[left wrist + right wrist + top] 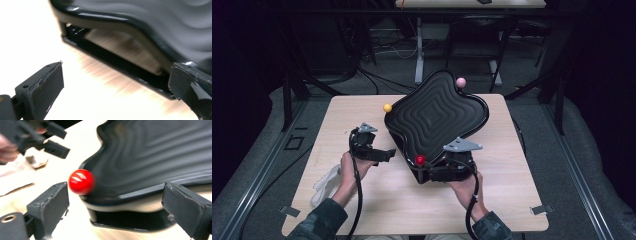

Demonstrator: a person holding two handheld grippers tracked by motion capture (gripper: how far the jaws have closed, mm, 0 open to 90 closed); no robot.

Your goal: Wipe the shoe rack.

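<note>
Lying on the wooden table [362,200] beside the person's left forearm is a white cloth [326,184], well clear of the work. A black rippled tray [437,112] on a black base sits tilted at the table's middle, with a yellow ball [387,108], a pink ball [460,82] and a red ball [420,160] at its rim. The left gripper [384,154] stands spread just beside the tray's left edge, not touching it. The right gripper [432,175], jaws wide apart, faces the tray's near corner, with the red ball just beside one jaw and nothing pinched.
</note>
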